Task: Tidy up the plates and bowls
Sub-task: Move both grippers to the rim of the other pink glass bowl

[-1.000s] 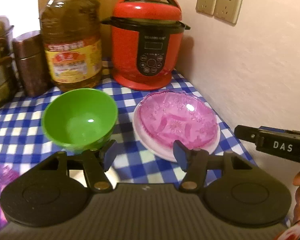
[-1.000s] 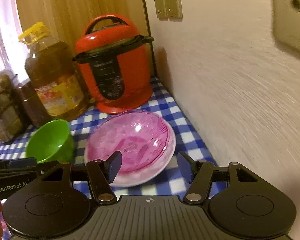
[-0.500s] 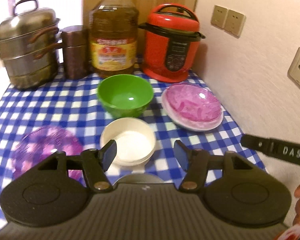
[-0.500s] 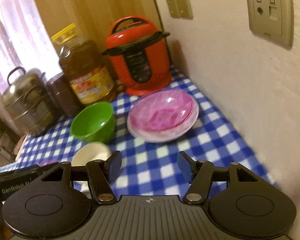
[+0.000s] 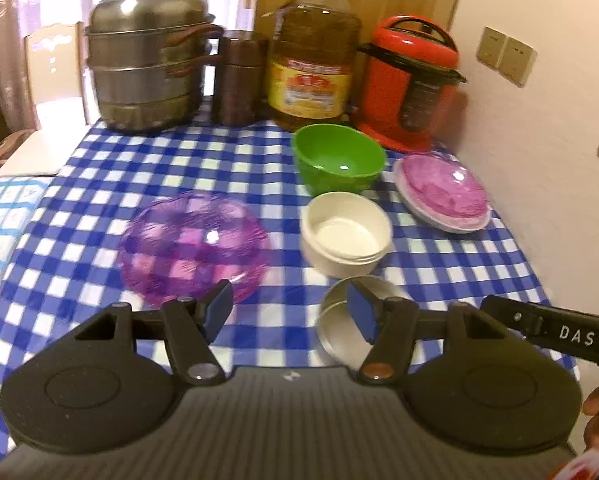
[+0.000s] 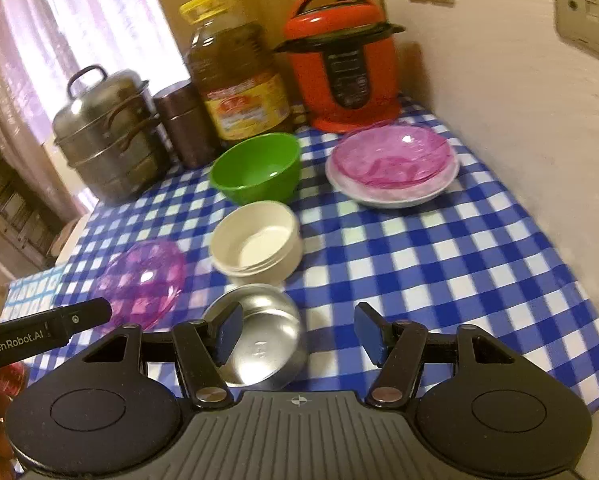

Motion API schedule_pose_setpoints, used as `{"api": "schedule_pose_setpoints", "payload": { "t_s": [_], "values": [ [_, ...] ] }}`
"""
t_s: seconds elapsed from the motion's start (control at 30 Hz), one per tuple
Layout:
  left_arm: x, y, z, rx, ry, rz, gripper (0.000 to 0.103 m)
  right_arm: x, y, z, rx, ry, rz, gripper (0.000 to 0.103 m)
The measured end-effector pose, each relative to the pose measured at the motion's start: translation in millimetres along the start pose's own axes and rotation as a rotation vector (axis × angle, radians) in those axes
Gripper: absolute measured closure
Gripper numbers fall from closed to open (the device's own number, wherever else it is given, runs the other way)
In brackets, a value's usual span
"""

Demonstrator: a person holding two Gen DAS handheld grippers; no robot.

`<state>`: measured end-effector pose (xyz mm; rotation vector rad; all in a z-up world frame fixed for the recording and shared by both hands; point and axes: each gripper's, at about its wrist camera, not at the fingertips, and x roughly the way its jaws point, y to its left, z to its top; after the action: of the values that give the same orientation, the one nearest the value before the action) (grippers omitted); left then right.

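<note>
On the blue-and-white checked tablecloth (image 5: 439, 268), going left to right in the left wrist view, a lidded stainless steamer pot (image 5: 147, 60) stands at the back, with a brown metal canister (image 5: 239, 80) just beside it, then a large cooking-oil bottle (image 5: 313, 52) with a yellow cap, then a red electric pressure cooker (image 5: 409, 88) near the wall.

In front of these lie the dishes. A clear purple bowl (image 5: 195, 246) sits alone toward the left of the cloth. Right of it, three bowls form a line running away from the camera: a small stainless steel bowl (image 5: 339, 328) nearest, a stack of cream bowls (image 5: 345, 232) in the middle, and a green bowl (image 5: 337, 158) farthest, just in front of the oil bottle. Farther right, near the wall, a pink glass plate (image 5: 443, 188) rests in a white plate (image 5: 451, 225).

The left gripper (image 5: 290, 312) hangs above the near edge of the table, its fingers spread apart and holding nothing; the purple bowl shows past one fingertip and the steel bowl behind the other. The right gripper (image 6: 299, 334) is likewise released and empty, with the steel bowl (image 6: 259, 344) partly behind its left finger and bare cloth between the fingers
</note>
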<state>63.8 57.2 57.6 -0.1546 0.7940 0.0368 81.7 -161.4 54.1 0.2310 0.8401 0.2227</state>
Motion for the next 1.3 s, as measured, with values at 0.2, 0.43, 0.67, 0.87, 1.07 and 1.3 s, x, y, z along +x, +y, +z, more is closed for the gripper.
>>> {"api": "schedule_pose_setpoints", "payload": {
  "t_s": [0.2,0.43,0.67,0.87,1.07,1.3],
  "values": [
    [-4,32,-11,-0.048,0.009,0.043,0.043,8,26,-7,-0.05,0.019,0.031,0.041],
    [-3,65,-15,-0.095,0.012,0.084,0.043,27,47,-9,-0.075,0.047,0.059,0.041],
    [11,99,-13,-0.151,0.021,0.125,0.043,52,73,-4,-0.107,0.066,0.112,0.041],
    [32,121,-12,-0.179,0.04,0.135,0.043,79,92,1,-0.114,0.084,0.153,0.042],
    [57,138,-12,-0.208,0.061,0.135,0.044,106,108,8,-0.12,0.093,0.182,0.042],
    [82,151,-6,-0.22,0.066,0.14,0.044,138,118,16,-0.129,0.111,0.179,0.042]
  ]
}}
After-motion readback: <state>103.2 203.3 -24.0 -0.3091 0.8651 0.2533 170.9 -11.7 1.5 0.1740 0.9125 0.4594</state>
